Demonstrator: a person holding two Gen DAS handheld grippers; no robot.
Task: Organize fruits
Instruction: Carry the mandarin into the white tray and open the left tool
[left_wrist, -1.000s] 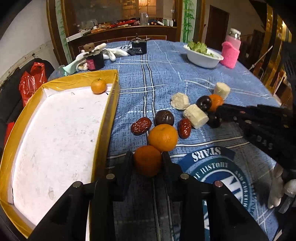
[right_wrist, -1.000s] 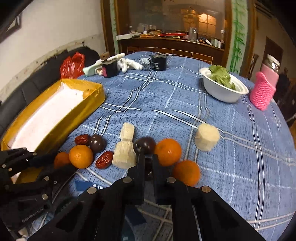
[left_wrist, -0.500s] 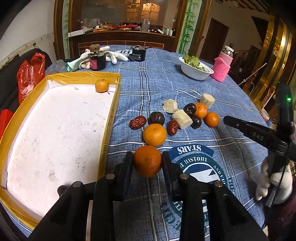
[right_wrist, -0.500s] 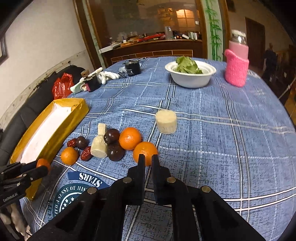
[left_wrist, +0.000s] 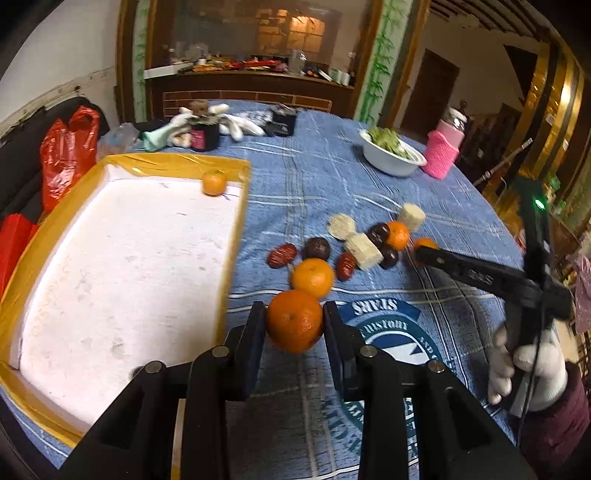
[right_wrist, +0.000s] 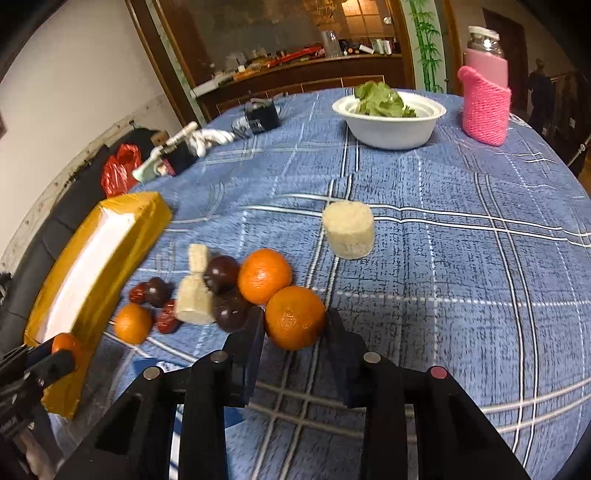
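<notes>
My left gripper (left_wrist: 294, 321) is shut on an orange mandarin (left_wrist: 294, 320) and holds it above the cloth, just right of the yellow-rimmed white tray (left_wrist: 236, 229). One mandarin (left_wrist: 214, 182) lies in the tray's far corner. My right gripper (right_wrist: 294, 325) is open, its jaws on either side of another mandarin (right_wrist: 294, 316) that rests on the table; I cannot tell if they touch it. Beside it lie a mandarin (right_wrist: 264, 275), dark plums (right_wrist: 221, 274), red dates (right_wrist: 167, 320) and pale cane pieces (right_wrist: 192, 301). The left gripper with its mandarin also shows in the right wrist view (right_wrist: 64, 345).
A white bowl of greens (right_wrist: 388, 118), a pink-sleeved bottle (right_wrist: 484, 99), a pale cylinder piece (right_wrist: 348, 229), white gloves and dark jars (left_wrist: 203, 129) stand at the far side. A red bag (left_wrist: 68, 147) hangs left of the table.
My left gripper has lifted its mandarin higher and toward the tray. My right gripper has opened and come down around the nearest mandarin of the pile.
</notes>
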